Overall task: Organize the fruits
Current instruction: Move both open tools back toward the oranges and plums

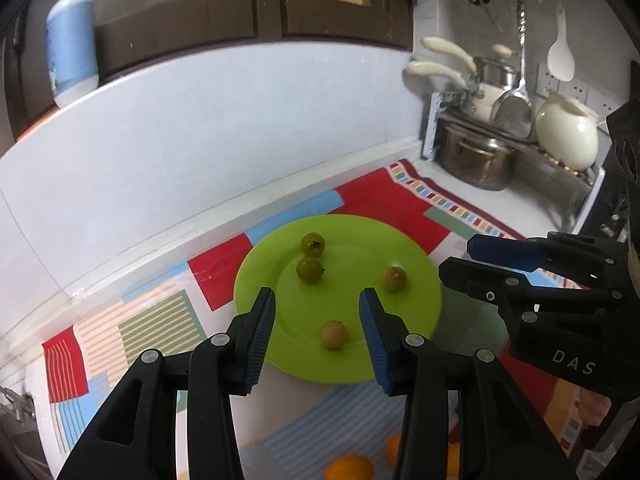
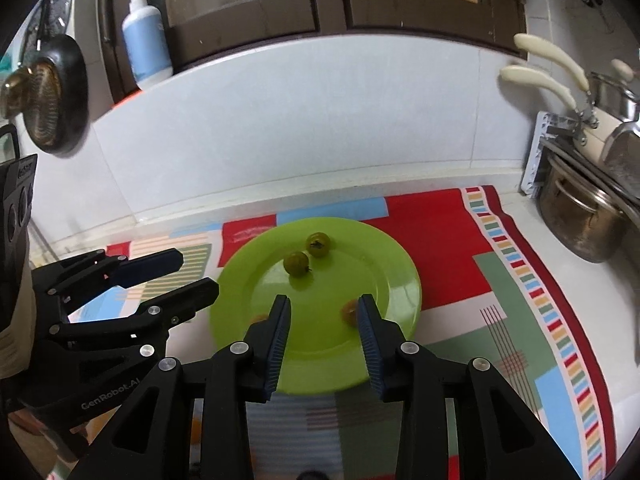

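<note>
A lime-green plate (image 1: 352,364) lies on a patterned mat and holds several small fruits: two dark green ones (image 1: 310,270) at the back and two paler ones (image 1: 333,334) nearer me. My left gripper (image 1: 318,336) is open above the plate's near side, the nearest pale fruit between its fingers. My right gripper (image 2: 324,338) is open and empty over the plate (image 2: 388,272), with a pale fruit (image 2: 349,311) beside its right finger. Each gripper shows in the other's view: the right one (image 1: 480,260) and the left one (image 2: 192,272). Oranges (image 1: 350,468) lie on the mat below the left gripper.
The red, blue and striped mat (image 2: 460,248) covers a white counter against a tiled wall. Steel pots and a dish rack (image 1: 480,152) stand at the back right with a cream jar (image 1: 566,136). A blue soap bottle (image 2: 146,36) sits on the ledge.
</note>
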Demonstrator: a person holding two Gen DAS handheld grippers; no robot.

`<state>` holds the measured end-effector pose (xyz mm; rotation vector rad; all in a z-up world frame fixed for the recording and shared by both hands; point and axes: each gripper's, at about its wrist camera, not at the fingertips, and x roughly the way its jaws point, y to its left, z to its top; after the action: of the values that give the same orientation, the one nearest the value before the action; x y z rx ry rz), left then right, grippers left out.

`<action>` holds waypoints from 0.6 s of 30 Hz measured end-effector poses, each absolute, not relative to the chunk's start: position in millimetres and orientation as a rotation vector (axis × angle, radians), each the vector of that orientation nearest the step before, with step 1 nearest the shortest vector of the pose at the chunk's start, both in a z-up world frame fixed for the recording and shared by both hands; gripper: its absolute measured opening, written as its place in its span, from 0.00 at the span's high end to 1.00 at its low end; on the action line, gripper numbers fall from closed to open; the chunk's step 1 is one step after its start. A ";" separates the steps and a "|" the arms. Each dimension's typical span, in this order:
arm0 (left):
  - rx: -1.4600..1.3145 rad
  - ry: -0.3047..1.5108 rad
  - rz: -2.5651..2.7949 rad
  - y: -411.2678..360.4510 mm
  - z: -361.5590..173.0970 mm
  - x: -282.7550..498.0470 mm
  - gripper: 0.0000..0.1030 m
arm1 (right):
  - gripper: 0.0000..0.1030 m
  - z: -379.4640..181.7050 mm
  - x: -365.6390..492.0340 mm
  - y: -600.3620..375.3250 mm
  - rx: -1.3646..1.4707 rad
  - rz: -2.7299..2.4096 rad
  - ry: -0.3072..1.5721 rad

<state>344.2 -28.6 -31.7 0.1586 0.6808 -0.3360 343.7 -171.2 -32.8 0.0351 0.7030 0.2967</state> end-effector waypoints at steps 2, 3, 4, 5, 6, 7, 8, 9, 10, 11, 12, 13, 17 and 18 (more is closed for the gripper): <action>0.158 0.663 -0.338 -27.9 -25.1 334.3 0.55 | 0.65 -26.9 334.4 -172.2 0.035 0.293 0.691; 0.159 0.652 -0.340 -27.4 -21.3 328.2 0.54 | 0.65 -23.9 329.2 -173.1 0.038 0.291 0.684; 0.161 0.646 -0.342 -27.7 -19.5 325.0 0.52 | 0.65 -21.8 325.0 -174.4 0.041 0.290 0.679; 0.165 0.639 -0.344 -27.6 -16.7 319.2 0.51 | 0.65 -19.3 320.4 -175.0 0.042 0.288 0.674; 0.168 0.632 -0.345 -27.6 -14.6 314.6 0.48 | 0.64 -16.8 315.2 -175.9 0.044 0.284 0.668; 0.169 0.624 -0.347 -27.5 -11.7 308.2 0.46 | 0.62 -15.4 311.0 -175.9 0.044 0.280 0.663; 0.170 0.620 -0.347 -26.9 -9.8 304.2 0.45 | 0.59 -13.5 305.9 -176.5 0.044 0.276 0.656; 0.171 0.615 -0.345 -26.2 -7.6 298.1 0.43 | 0.59 -11.9 300.0 -177.2 0.044 0.272 0.650; 0.169 0.611 -0.343 -25.4 -6.2 293.7 0.42 | 0.59 -10.7 295.8 -177.5 0.044 0.269 0.648; 0.166 0.607 -0.345 -24.5 -4.9 289.1 0.41 | 0.59 -9.8 291.3 -177.6 0.047 0.267 0.648; 0.163 0.605 -0.349 -23.2 -3.5 283.3 0.40 | 0.59 -8.9 285.7 -177.8 0.051 0.266 0.648; 0.163 0.605 -0.350 -22.9 -3.4 280.2 0.39 | 0.59 -8.6 282.2 -177.6 0.052 0.266 0.647; 0.166 0.604 -0.351 -19.7 -3.3 262.6 0.37 | 0.58 -8.1 265.0 -175.7 0.043 0.257 0.647; 0.165 0.604 -0.352 -19.0 -3.5 259.1 0.37 | 0.56 -8.4 260.7 -175.0 0.041 0.255 0.649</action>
<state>259.1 -19.0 -3.5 0.1655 0.6039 -0.3521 260.7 -175.0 -8.4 0.0412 0.6494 0.2548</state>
